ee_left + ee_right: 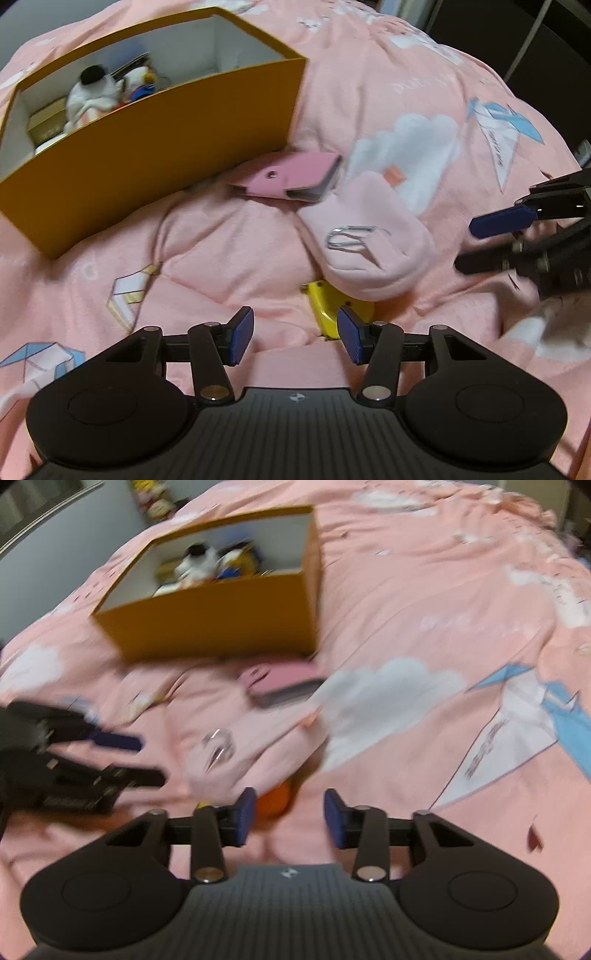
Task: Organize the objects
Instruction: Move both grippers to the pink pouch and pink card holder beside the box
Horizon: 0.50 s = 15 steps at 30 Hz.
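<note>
- While both claws hang over the bed, the left claw [295, 338] has its blue pads apart with nothing between them.
- The right claw [290, 818] is partly open too, and it holds nothing.
- A yellow cardboard box [147, 155] sits on the pink quilt [229, 243], open at the top.
- Inside the box lies a white plush toy [92, 92] with a black top (other small things beside it are too blurry to name).
- A pink card holder [291, 177] lies on the quilt, just beside the box's near corner.
- A soft pink pouch [369, 240] with a silver metal clip [351, 236] lies next to the card holder, touching it.
- A yellow thing [328, 306] peeks out from under the pouch, just ahead of the left claw.
- From the right wrist camera, something orange [275, 801] shows by the right claw's left pad, too blurry to name.
</note>
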Motion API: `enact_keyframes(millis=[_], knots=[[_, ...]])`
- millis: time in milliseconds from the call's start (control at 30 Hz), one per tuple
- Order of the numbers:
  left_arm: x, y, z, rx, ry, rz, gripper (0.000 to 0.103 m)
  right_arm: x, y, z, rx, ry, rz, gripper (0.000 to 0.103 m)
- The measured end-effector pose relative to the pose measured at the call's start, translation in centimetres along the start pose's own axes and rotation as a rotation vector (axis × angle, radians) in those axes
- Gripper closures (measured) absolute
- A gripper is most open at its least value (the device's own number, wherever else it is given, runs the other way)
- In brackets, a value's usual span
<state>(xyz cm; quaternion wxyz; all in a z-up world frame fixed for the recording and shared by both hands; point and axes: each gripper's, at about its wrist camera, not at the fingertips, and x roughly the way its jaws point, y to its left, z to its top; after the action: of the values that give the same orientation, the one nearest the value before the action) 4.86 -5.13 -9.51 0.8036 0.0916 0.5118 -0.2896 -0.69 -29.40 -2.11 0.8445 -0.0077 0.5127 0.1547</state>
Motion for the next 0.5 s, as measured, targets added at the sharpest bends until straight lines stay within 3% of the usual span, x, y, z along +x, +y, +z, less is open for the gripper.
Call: enact_keyframes(millis=[133, 233, 333, 500], knots=[[0.6, -1.0, 0.1, 0.022, 0.019, -0.030, 0.045, 0.9, 1.0, -1.0, -0.053, 0.072, 0.059, 0.045], [0.4, -0.7, 0.2, 0.000, 0.006, -0.016, 0.046, 2.1, 1.7, -1.4, -0.100, 0.088, 0.030, 0.044], [0.1, -0.2, 0.5, -0.035, -0.013, -0.004, 0.046, 3.0, 1.9, -1.0, -0.113, 0.084, 0.036, 0.045], [-0.3, 1.0, 0.7, -0.111, -0.062, 0.017, 0.046, 3.4, 2.7, 0.4, -0.174, 0.013, -0.039, 0.047]])
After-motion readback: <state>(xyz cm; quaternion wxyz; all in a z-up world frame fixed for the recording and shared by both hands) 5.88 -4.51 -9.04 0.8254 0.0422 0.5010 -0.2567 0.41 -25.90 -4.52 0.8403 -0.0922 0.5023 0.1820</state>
